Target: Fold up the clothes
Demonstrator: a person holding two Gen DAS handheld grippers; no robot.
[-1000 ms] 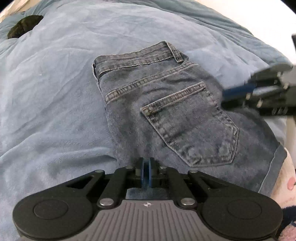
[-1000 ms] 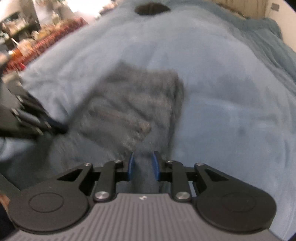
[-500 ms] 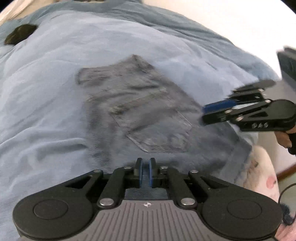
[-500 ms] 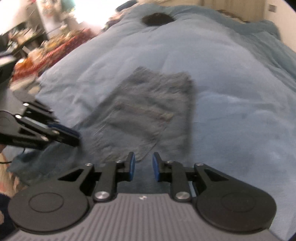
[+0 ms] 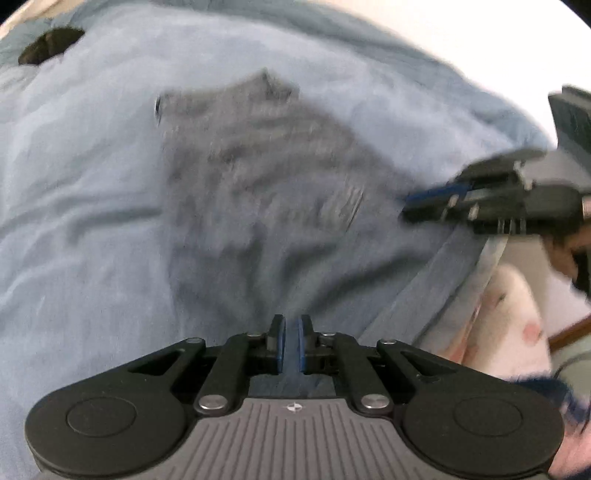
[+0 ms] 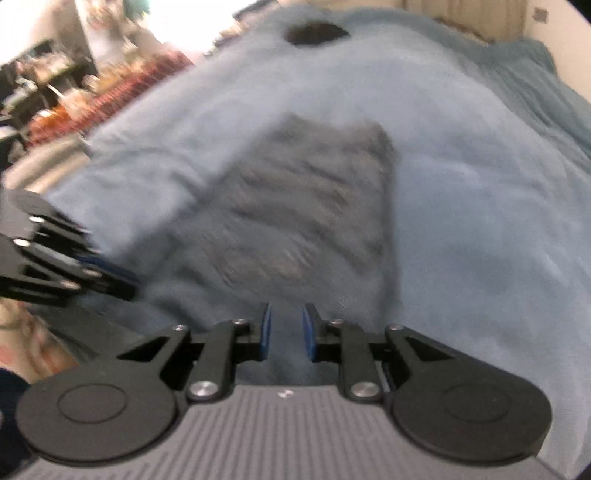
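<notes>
Folded denim shorts [image 5: 266,177] lie flat on a blue bedspread [image 5: 92,184], back pocket up, blurred by motion. My left gripper [image 5: 291,339] hovers at their near edge, shut to a thin slit. Whether any cloth is pinched in it I cannot make out. In the right wrist view the shorts [image 6: 314,206] lie ahead of my right gripper [image 6: 286,332], whose pads stand a little apart with only cloth showing beyond them. From the left wrist view the right gripper [image 5: 413,206] hangs over the shorts' right hem, held by a hand [image 5: 565,254].
A small dark object [image 5: 48,44] lies at the far end of the bed, seen too in the right wrist view [image 6: 317,33]. White and pink patterned fabric [image 5: 509,314] shows past the bed's near right edge. Cluttered shelves [image 6: 74,92] stand at far left.
Both grippers have pulled back from the shorts and risen a little, so the shorts look smaller and farther off. The jaws stand as before.
</notes>
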